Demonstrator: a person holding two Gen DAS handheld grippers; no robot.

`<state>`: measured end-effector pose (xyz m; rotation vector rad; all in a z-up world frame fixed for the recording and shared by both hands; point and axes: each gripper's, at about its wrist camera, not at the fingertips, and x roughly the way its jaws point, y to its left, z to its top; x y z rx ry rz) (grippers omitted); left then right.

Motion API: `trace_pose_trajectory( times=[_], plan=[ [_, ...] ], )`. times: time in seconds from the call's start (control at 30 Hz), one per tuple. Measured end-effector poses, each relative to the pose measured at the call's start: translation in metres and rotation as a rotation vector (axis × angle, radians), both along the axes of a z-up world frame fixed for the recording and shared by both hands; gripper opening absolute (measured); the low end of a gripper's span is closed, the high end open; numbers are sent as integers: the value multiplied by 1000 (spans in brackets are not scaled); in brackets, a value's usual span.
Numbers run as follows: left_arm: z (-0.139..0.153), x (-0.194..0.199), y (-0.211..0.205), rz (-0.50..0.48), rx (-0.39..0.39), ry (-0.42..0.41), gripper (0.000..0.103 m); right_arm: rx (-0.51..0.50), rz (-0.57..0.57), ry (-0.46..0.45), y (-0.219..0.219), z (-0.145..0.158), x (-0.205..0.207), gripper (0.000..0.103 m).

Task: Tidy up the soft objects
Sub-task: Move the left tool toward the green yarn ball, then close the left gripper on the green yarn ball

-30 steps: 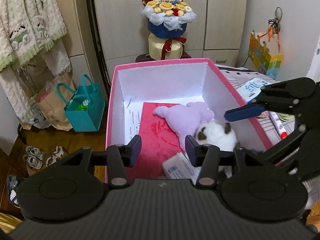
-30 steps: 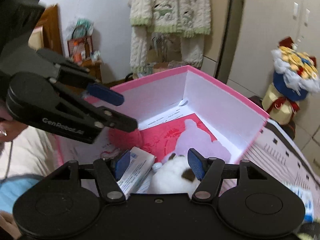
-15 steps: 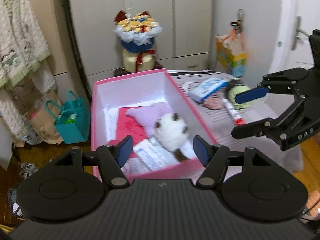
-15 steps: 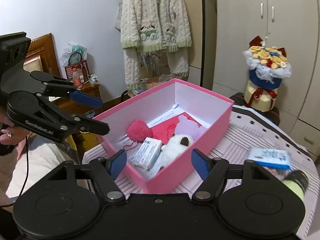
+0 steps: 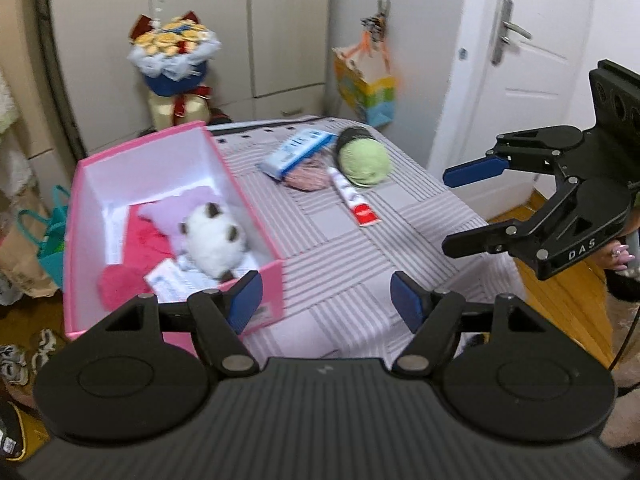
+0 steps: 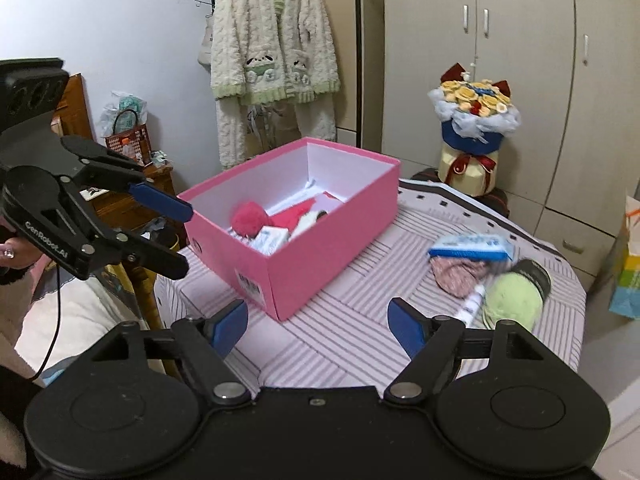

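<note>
A pink box (image 5: 276,280) (image 6: 320,256) stands on the striped table. It holds a white-and-brown plush (image 5: 214,236), a purple plush (image 5: 180,210), a red pompom (image 5: 118,284) (image 6: 248,220) and a tissue pack (image 6: 272,238). On the table lie a green yarn ball (image 5: 364,158) (image 6: 512,300), a pink knit piece (image 5: 308,178) (image 6: 460,276), a blue tissue pack (image 5: 296,150) (image 6: 472,246) and a tube (image 5: 352,198). My left gripper (image 5: 326,300) (image 6: 172,236) is open and empty at the box's near corner. My right gripper (image 6: 316,326) (image 5: 464,208) is open and empty above the table.
A flower bouquet (image 5: 174,60) (image 6: 474,120) stands behind the table by the cupboards. A paper gift bag (image 5: 366,88) hangs at the wall. A cream robe (image 6: 272,56) hangs on the left. Teal bags (image 5: 52,236) and shoes (image 5: 24,354) lie on the floor.
Both grippers have drawn back and up from inside the box, opening wider. The white plush stays in the box. The views now take in the table items to the right.
</note>
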<state>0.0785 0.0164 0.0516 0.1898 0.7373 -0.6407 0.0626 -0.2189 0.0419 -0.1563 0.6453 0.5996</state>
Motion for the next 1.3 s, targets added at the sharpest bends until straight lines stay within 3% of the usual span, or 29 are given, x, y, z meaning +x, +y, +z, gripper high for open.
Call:
trace_pose_trajectory(
  times=[0.4, 0.6, 0.7, 0.83, 1.03, 1.3],
  plan=[
    [-22, 20, -61, -107, -3, 61, 70, 24, -73, 17, -51, -29, 3, 81],
    [-39, 38, -95, -144, -19, 48, 70, 25, -146, 8, -80, -55, 21, 81],
    [-46, 48, -109, -160, -72, 4, 70, 32, -181, -30, -92, -69, 31, 81],
    [-56, 66, -128, -116, -87, -71, 70, 47, -220, -69, -106, -84, 49, 82],
    [-74, 110, -160, -18, -153, -72, 69, 8, -274, -174, -112, -103, 86, 93],
    [-94, 177, -205, 92, -161, -16, 66, 64, -307, -131, -119, -124, 150, 94]
  ],
)
